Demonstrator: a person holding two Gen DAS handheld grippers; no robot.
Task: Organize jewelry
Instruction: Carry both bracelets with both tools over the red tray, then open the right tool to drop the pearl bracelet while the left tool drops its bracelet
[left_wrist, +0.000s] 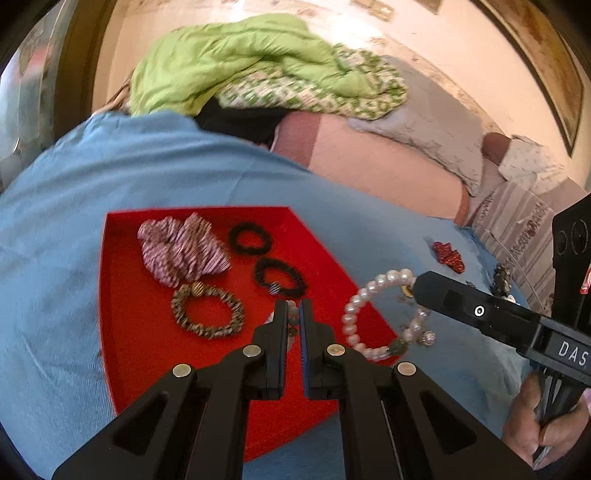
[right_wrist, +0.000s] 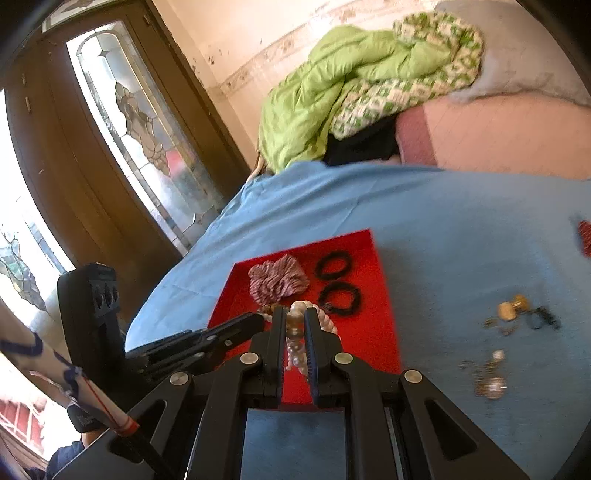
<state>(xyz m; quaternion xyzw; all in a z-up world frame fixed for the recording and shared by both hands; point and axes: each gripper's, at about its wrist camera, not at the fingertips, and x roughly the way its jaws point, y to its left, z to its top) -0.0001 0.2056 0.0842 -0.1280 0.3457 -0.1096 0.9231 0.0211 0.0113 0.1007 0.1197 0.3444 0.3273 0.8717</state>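
Note:
A red tray (left_wrist: 129, 332) lies on the blue cloth and holds a striped pink scrunchie (left_wrist: 181, 251), two black hair ties (left_wrist: 251, 238) and a brown beaded bracelet (left_wrist: 207, 312). My right gripper (right_wrist: 295, 317) is shut on a pearl bracelet (left_wrist: 364, 314), held above the tray's right edge; the bracelet also shows between its fingers in the right wrist view (right_wrist: 295, 332). My left gripper (left_wrist: 293, 306) hovers over the tray with its jaws nearly closed around a small beaded piece (left_wrist: 291, 312); whether it grips it is unclear.
Loose jewelry pieces (right_wrist: 517, 314) and a red item (left_wrist: 448, 253) lie on the blue cloth (left_wrist: 184, 166) right of the tray. A green quilt (left_wrist: 240, 62) is piled behind. A glass-panelled door (right_wrist: 129, 129) stands at the left.

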